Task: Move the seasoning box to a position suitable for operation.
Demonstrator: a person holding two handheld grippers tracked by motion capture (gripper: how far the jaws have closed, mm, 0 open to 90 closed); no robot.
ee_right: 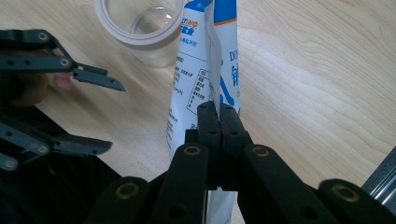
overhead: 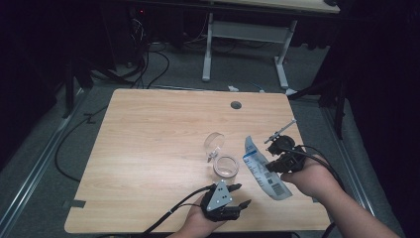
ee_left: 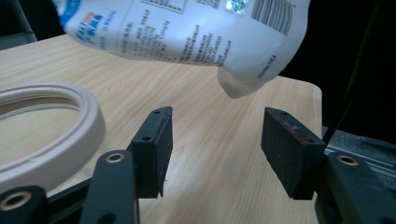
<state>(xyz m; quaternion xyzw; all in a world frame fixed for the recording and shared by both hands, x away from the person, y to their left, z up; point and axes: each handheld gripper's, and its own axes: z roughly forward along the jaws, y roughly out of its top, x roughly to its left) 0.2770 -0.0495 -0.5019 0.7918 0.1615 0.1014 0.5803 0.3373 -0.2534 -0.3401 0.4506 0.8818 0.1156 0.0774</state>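
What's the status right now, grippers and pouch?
Right gripper shut on pouch, held off the table. Left gripper open, empty, beside open jar. Nothing between pouch and jar.

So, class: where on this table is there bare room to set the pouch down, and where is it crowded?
Free: the table's whole left half, and the far strip around the cable hole. Crowded: the near right, where jar, lid, pouch and both hand-held grippers, left and right, cluster.
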